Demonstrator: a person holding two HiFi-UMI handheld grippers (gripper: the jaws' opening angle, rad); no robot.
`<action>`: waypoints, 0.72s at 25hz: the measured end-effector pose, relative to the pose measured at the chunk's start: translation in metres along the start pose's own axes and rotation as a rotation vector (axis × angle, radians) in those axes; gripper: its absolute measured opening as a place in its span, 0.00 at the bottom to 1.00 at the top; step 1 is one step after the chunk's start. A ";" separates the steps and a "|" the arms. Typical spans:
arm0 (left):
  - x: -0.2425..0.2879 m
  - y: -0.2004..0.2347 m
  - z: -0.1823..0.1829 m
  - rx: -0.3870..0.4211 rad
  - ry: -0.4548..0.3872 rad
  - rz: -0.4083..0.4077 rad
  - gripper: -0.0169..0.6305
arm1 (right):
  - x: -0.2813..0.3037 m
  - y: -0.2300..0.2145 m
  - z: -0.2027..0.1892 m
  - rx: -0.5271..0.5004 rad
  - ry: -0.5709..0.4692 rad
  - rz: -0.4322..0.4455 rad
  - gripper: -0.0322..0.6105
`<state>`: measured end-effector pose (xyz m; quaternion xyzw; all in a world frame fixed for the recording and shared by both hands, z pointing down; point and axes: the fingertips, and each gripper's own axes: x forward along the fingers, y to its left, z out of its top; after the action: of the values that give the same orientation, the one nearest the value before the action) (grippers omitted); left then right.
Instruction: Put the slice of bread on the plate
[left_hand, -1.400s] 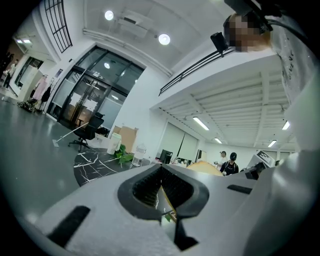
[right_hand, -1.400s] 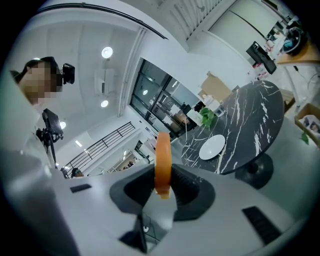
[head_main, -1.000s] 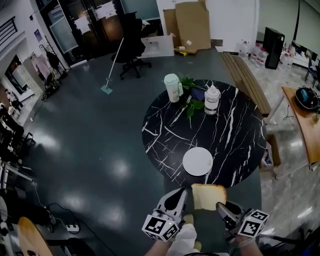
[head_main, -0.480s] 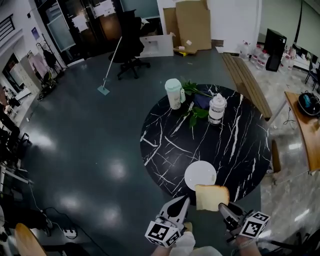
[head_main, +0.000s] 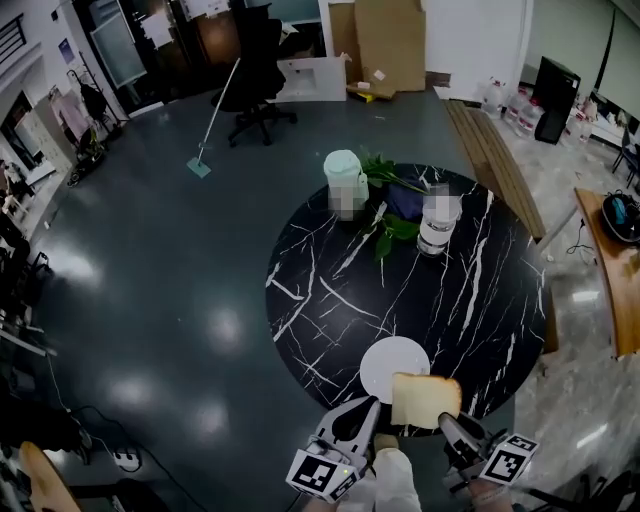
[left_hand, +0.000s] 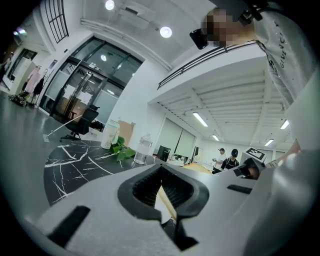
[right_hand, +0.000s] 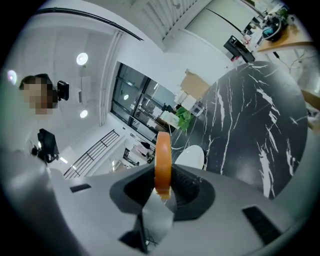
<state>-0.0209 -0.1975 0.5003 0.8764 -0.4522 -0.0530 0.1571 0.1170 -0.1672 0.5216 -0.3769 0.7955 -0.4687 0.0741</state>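
Bread slice (head_main: 425, 398) clamped in R gripper (head_main: 450, 428), overlapping plate (head_main: 385, 365) near rim.

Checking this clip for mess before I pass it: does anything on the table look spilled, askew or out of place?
Nothing spilled or toppled. Only a loose green leafy sprig lies on the round black marble table, between the pale green tub and clear bottle.
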 end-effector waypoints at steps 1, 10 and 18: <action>0.003 0.002 -0.001 -0.003 -0.003 0.007 0.04 | 0.003 -0.005 0.002 0.007 0.004 0.001 0.19; 0.014 0.016 -0.008 0.010 -0.005 0.046 0.04 | 0.062 -0.015 0.019 0.073 0.065 0.067 0.19; 0.013 0.026 -0.013 -0.006 -0.013 0.071 0.04 | 0.094 -0.023 0.004 0.207 0.144 0.057 0.19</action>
<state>-0.0307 -0.2190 0.5219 0.8589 -0.4839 -0.0546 0.1586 0.0648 -0.2391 0.5599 -0.3100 0.7564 -0.5719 0.0687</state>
